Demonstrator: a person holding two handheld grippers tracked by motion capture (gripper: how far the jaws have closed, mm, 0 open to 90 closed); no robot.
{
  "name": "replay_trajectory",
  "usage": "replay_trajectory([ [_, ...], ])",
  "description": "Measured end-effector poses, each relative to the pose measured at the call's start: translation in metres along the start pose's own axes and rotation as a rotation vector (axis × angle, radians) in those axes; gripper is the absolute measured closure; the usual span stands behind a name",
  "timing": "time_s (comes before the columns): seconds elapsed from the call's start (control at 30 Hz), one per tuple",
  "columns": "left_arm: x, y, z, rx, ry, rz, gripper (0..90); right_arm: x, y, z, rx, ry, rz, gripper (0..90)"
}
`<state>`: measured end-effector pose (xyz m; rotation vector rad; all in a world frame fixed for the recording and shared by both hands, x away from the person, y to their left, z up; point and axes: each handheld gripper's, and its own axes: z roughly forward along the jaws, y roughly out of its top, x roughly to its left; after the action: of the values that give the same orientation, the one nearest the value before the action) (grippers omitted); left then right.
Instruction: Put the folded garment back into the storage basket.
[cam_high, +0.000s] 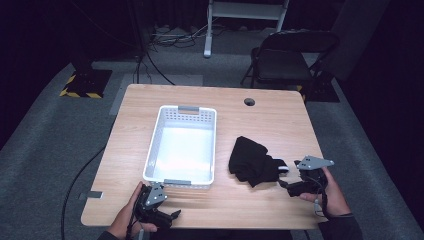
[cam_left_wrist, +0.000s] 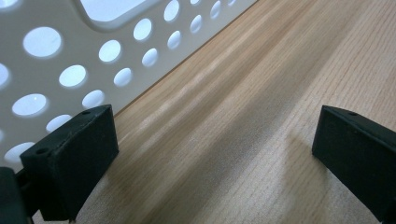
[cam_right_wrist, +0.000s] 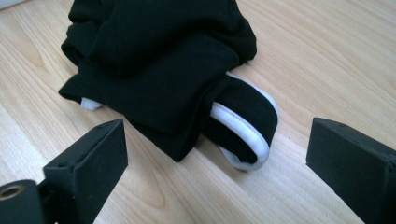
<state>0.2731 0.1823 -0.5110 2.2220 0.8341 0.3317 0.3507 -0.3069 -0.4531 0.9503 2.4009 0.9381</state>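
Fingers (cam_right_wrist: 88, 158) of the right gripper (cam_high: 292, 181) are spread wide, nothing between them, aimed at the black garment (cam_right_wrist: 159, 60) from its near right edge. Garment is a loosely folded bundle on the table (cam_high: 270, 125), right of the white basket (cam_high: 150, 150), apart from it; a white-trimmed band (cam_right_wrist: 243, 135) sticks out of the fold toward the gripper. Step in hand looks like the approach for a grab. To do it well: come in low along the wood, let one jaw slide under the folded edge and the other over the top, and bite into the thick stacked layers, not just the trim loop, or the bundle will likely unfold and drag when lifted. Left gripper (cam_high: 162, 214) sits at the near table edge just in front of the basket's short wall, its fingers (cam_left_wrist: 74, 158) also parted and empty, perforated wall (cam_left_wrist: 70, 65) close on one side; it could steady the basket if needed. Basket is upright, near the table's middle-left, inside looks empty, grey handles (cam_high: 188, 108) at both ends. Folding chair (cam_high: 285, 60) stands beyond the table, cables on the floor.
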Motion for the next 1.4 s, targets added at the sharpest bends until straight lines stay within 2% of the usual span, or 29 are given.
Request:
replay_trajectory([
  [0.7,0.0,0.0,0.0,0.0,0.0,0.0,0.3,0.005,0.018,0.012,-0.009,0.018,-0.02,5.8],
  [1.0,0.0,0.0,0.0,0.001,0.0,0.001,0.2,0.004,0.021,0.018,-0.011,0.024,-0.007,5.9],
  [1.4,0.0,0.0,0.0,0.001,-0.001,0.001,0.3,0.008,0.027,0.023,-0.011,0.04,-0.022,5.9],
])
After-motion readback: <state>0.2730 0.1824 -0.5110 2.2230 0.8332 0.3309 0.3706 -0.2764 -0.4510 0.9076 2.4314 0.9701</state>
